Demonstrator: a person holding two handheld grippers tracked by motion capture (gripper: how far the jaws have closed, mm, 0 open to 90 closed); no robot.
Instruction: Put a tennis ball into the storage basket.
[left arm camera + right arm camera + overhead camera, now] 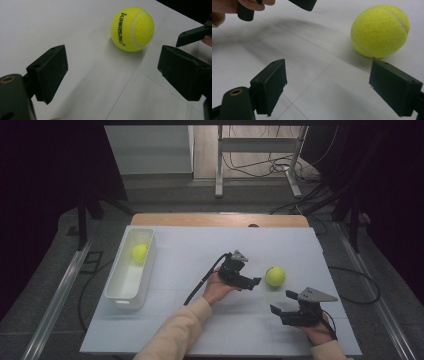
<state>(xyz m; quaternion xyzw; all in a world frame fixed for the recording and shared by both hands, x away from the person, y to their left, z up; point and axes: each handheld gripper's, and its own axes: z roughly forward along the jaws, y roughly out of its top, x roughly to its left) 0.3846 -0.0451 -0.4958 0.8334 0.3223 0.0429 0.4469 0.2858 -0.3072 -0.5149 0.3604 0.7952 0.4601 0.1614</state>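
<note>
A yellow tennis ball (pixel 275 276) lies on the white table top, right of centre. My left gripper (pixel 251 281) points at it from the left, open, a short gap away. In the left gripper view the ball (pixel 132 28) sits beyond the two spread jaws of that gripper (pixel 112 70), untouched. My right gripper (pixel 283 301) is open, in front of the ball and slightly to its right. In the right gripper view the ball (pixel 380 31) lies ahead at the upper right of that gripper (pixel 332 82), apart from it. A second tennis ball (pixel 140 252) rests inside the white bin (pixel 119 290).
The long white bin stands along the left side of the white board (pixel 190 250). A cable (pixel 200 282) trails from the left gripper across the board. Beyond the far edge are a wooden strip, metal frame legs (pixel 219 170) and floor cables.
</note>
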